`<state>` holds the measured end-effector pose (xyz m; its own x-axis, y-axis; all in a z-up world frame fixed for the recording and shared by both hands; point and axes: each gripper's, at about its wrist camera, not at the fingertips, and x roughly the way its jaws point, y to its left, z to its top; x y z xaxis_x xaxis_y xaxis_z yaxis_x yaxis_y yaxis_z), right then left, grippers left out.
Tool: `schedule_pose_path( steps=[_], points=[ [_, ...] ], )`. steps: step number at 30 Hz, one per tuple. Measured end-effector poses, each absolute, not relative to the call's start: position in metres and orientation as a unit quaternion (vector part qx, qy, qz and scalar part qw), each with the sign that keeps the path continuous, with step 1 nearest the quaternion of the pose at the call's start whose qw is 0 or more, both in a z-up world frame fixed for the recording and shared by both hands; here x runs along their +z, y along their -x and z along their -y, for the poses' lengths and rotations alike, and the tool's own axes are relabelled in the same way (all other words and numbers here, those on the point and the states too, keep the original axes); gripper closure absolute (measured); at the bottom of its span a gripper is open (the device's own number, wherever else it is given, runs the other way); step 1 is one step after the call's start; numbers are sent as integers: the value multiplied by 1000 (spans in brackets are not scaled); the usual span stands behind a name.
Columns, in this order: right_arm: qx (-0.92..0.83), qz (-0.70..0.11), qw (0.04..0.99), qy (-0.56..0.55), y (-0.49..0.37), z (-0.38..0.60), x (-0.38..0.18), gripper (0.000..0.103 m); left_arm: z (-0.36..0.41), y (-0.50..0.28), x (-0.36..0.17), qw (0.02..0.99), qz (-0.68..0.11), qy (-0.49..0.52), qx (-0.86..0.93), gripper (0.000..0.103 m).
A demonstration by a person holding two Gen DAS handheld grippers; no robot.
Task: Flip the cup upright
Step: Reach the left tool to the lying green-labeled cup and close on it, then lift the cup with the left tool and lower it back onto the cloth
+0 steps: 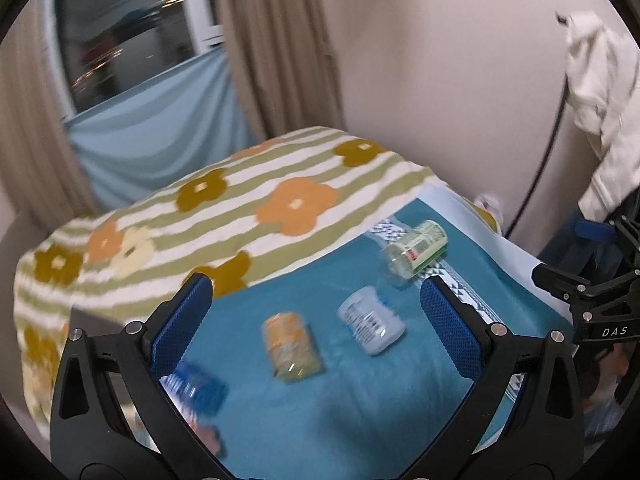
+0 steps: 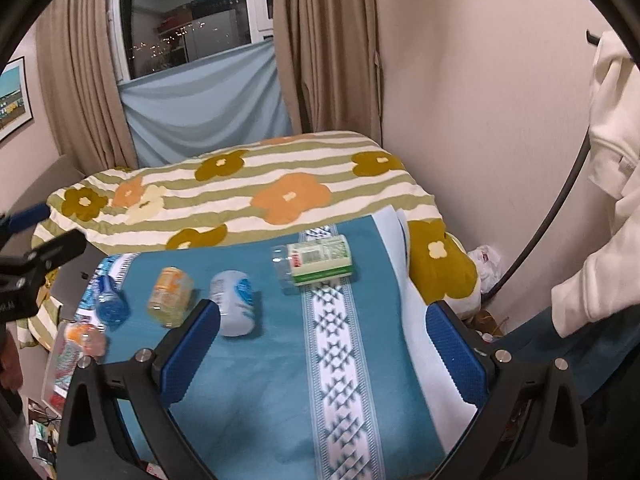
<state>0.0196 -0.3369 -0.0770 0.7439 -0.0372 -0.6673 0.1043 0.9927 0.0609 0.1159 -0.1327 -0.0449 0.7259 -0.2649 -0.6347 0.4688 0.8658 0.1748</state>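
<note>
Several clear plastic cups lie on their sides in a row on a teal cloth (image 1: 320,420) (image 2: 256,380). They are a green-labelled cup (image 1: 416,250) (image 2: 316,262), a pale blue-labelled cup (image 1: 372,320) (image 2: 236,302), an orange-labelled cup (image 1: 292,346) (image 2: 170,296), a dark blue cup (image 1: 198,390) (image 2: 112,306) and a red-orange one (image 1: 204,438) (image 2: 82,338). My left gripper (image 1: 316,316) is open and empty, above the cups. My right gripper (image 2: 324,332) is open and empty, short of the row.
A striped flower-patterned blanket (image 1: 208,216) (image 2: 248,192) covers the bed behind the cloth. Curtains and a window stand behind. A white garment (image 2: 612,184) hangs at the right. The other gripper shows at each view's edge (image 1: 592,304) (image 2: 24,276).
</note>
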Motion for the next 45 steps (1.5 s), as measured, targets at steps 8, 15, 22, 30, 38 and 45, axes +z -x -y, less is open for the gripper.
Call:
schedule_pose_path(
  steps=[8, 15, 22, 30, 38, 45],
  points=[
    [-29, -370, 927, -44, -52, 375, -109, 0, 213, -171, -88, 863, -326, -257, -287, 0],
    [-12, -383, 923, -33, -70, 393, -132, 0, 267, -214, -133, 810, -358, -311, -345, 0],
    [-4, -396, 918, -24, -78, 398, -149, 0, 314, -235, -176, 729, -387, -392, -406, 0],
    [2, -410, 910, -55, -80, 409, -163, 0, 339, -250, -217, 650, -441, -454, -421, 5],
    [-2, -414, 907, -73, -81, 416, -170, 0, 344, -256, -236, 622, -469, -475, -409, 21],
    [-5, -413, 907, -82, -82, 418, -171, 0, 341, -256, -239, 618, -472, -475, -412, 34]
  ],
)
